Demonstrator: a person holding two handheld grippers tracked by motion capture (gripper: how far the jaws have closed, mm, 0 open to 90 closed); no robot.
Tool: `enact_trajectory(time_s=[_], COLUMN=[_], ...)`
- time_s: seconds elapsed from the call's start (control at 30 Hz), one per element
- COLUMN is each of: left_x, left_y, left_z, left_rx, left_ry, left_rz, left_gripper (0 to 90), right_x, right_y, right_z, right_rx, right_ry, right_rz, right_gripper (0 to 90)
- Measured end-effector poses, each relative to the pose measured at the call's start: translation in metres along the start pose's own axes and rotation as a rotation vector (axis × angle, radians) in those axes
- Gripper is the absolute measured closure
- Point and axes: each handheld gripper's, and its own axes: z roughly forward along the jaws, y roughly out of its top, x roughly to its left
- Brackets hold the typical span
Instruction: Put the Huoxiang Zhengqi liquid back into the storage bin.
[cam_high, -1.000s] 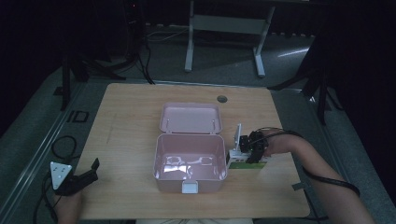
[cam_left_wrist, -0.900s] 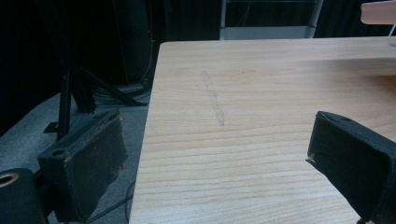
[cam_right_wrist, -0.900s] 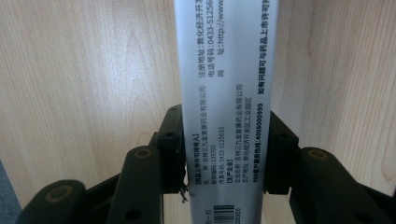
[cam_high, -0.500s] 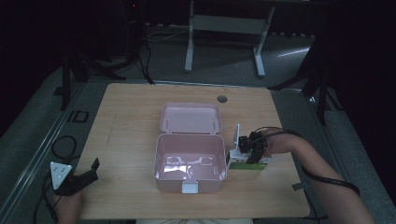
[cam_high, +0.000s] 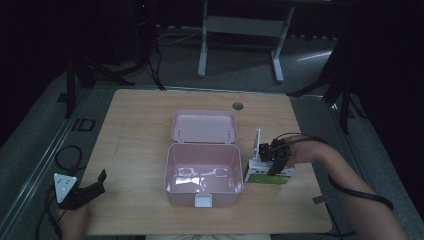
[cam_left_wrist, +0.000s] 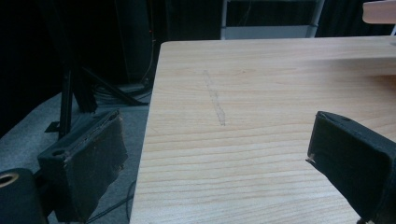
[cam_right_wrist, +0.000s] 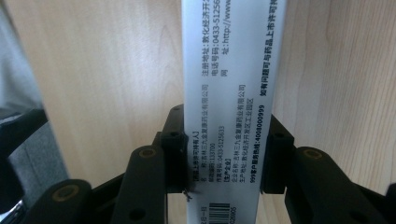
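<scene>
left hand-held gripper (cam_high: 95, 184): jaws wide apart, holding nothing, at the counter's (cam_high: 140, 130) near-left edge | pink box (cam_high: 202, 172): open mid-counter, lid laid back, pale shapes inside hard to make out | right hand-held gripper (cam_high: 275, 162): clamped on a white-and-green carton (cam_right_wrist: 229, 116) just right of the box, carton's far end cut off

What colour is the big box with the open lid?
Pale pink. The box shows best in the high view, lid lying open behind it.

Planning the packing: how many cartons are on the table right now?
1. The white-and-green carton lies just right of the open pink box, clamped in the right gripper.
</scene>
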Motion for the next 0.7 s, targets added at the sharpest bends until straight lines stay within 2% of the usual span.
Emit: enact_trajectory(time_s=[0.37, 0.7], left_x=[0.000, 0.000], left_y=[0.000, 0.000], left_z=[0.000, 0.000], left_rx=[-0.002, -0.007], left_ry=[0.003, 0.003], left_rz=[-0.001, -0.005], left_gripper=[4.5, 4.5], right_x=[0.013, 0.026], right_y=[-0.002, 0.001], right_z=[-0.033, -0.070], right_rx=[0.011, 0.010], right_ry=[-0.002, -0.016], right_rz=[0.007, 0.006], right_gripper=[61.7, 61.7])
